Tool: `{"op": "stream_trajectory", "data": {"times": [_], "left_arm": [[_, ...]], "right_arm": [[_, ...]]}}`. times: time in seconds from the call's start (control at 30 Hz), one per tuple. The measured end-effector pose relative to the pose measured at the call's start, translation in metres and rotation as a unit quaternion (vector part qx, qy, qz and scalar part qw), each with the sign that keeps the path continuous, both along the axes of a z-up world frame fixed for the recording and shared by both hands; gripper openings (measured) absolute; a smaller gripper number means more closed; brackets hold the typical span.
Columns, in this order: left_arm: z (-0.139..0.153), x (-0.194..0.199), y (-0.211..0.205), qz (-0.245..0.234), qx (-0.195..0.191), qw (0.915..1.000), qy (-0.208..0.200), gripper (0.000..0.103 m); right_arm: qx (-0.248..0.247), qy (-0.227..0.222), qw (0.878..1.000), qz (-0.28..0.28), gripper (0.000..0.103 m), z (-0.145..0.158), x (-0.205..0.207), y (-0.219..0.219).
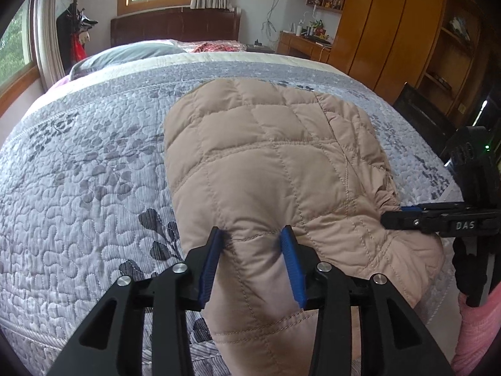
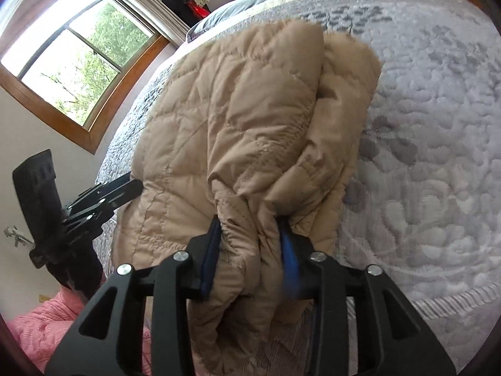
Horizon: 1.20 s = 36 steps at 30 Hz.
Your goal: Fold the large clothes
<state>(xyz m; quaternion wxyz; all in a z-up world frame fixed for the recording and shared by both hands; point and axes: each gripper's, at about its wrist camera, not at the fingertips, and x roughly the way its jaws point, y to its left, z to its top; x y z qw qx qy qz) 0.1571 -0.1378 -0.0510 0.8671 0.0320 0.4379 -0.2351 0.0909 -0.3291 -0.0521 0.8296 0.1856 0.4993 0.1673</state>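
A beige quilted jacket lies folded on the bed, its near end hanging over the bed's front edge. My left gripper holds the jacket's near edge, with thick fabric bulging between its blue pads. My right gripper is shut on a bunched fold of the same jacket at its right side. The right gripper also shows in the left wrist view at the jacket's right edge. The left gripper shows in the right wrist view at the jacket's left edge.
The bed has a grey floral quilted cover with a grey pillow and dark headboard at the far end. Wooden wardrobes stand right. A pink fabric lies below the bed edge.
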Motion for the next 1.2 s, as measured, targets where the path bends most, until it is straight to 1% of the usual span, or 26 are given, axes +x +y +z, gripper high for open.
{"op": "stream_trajectory", "data": {"times": [0.03,0.07,0.13,0.2,0.27,0.33,0.47,0.57,0.63,0.67,0.7,0.73,0.83,0.9,0.97,1.03,1.2], "left_arm": [[0.001,0.001,0.003,-0.002,-0.005,1.0,0.004,0.042],[0.004,0.002,0.006,-0.004,-0.011,0.9999,0.01,0.042],[0.011,0.005,0.012,-0.003,-0.02,0.9997,0.011,0.042],[0.019,0.007,0.017,0.007,-0.02,0.9998,-0.003,0.041],[0.026,0.012,0.018,0.012,-0.024,0.9996,-0.01,0.041],[0.031,0.019,0.016,0.011,-0.032,0.9994,-0.006,0.041],[0.03,0.028,0.004,0.006,-0.025,0.9997,-0.004,0.041],[0.023,0.034,-0.004,0.001,-0.019,0.9998,0.005,0.041],[0.018,0.038,-0.007,0.001,-0.015,0.9999,0.007,0.041],[0.018,0.039,-0.009,0.0,-0.012,0.9999,0.005,0.041],[0.018,0.039,-0.01,0.0,-0.011,0.9999,0.003,0.041],[0.019,0.04,-0.012,-0.002,-0.009,1.0,0.001,0.041],[0.022,0.039,-0.015,-0.01,-0.014,0.9999,0.001,0.041],[0.022,0.039,-0.018,-0.016,-0.016,0.9997,0.002,0.041],[0.021,0.04,-0.022,-0.021,-0.016,0.9996,0.003,0.041],[0.018,0.04,-0.026,-0.023,-0.012,0.9997,0.002,0.041],[0.007,0.045,-0.032,-0.031,-0.002,0.9995,0.008,0.041]], "right_arm": [[-0.018,-0.01,1.0,-0.008,0.052,0.01,-0.005,-0.002],[-0.032,-0.018,0.999,-0.014,0.056,0.019,-0.007,-0.004],[-0.063,-0.034,0.997,-0.037,0.056,0.035,-0.012,-0.009],[-0.074,-0.048,0.995,-0.049,0.057,0.047,-0.011,-0.016],[-0.058,-0.048,0.996,-0.047,0.057,0.054,0.002,-0.021],[-0.041,-0.037,0.998,-0.043,0.058,0.053,0.017,-0.022],[-0.026,0.002,0.998,-0.057,0.059,0.036,0.066,-0.024],[0.02,0.023,0.998,-0.049,0.06,0.022,0.091,-0.028],[0.028,0.027,0.998,-0.046,0.038,0.018,0.101,-0.027],[0.029,0.023,0.998,-0.044,0.032,0.019,0.1,-0.025],[0.031,0.018,0.999,-0.039,0.018,0.022,0.101,-0.024],[0.035,0.011,0.999,-0.034,0.014,0.025,0.1,-0.024],[0.026,-0.015,0.999,-0.037,0.012,0.038,0.09,-0.028],[0.018,-0.016,0.999,-0.044,0.012,0.04,0.087,-0.032],[0.012,-0.005,0.999,-0.052,0.012,0.033,0.09,-0.037],[0.02,0.017,0.998,-0.06,0.012,0.018,0.093,-0.045],[0.023,0.036,0.997,-0.064,0.015,-0.012,0.098,-0.046]]}}
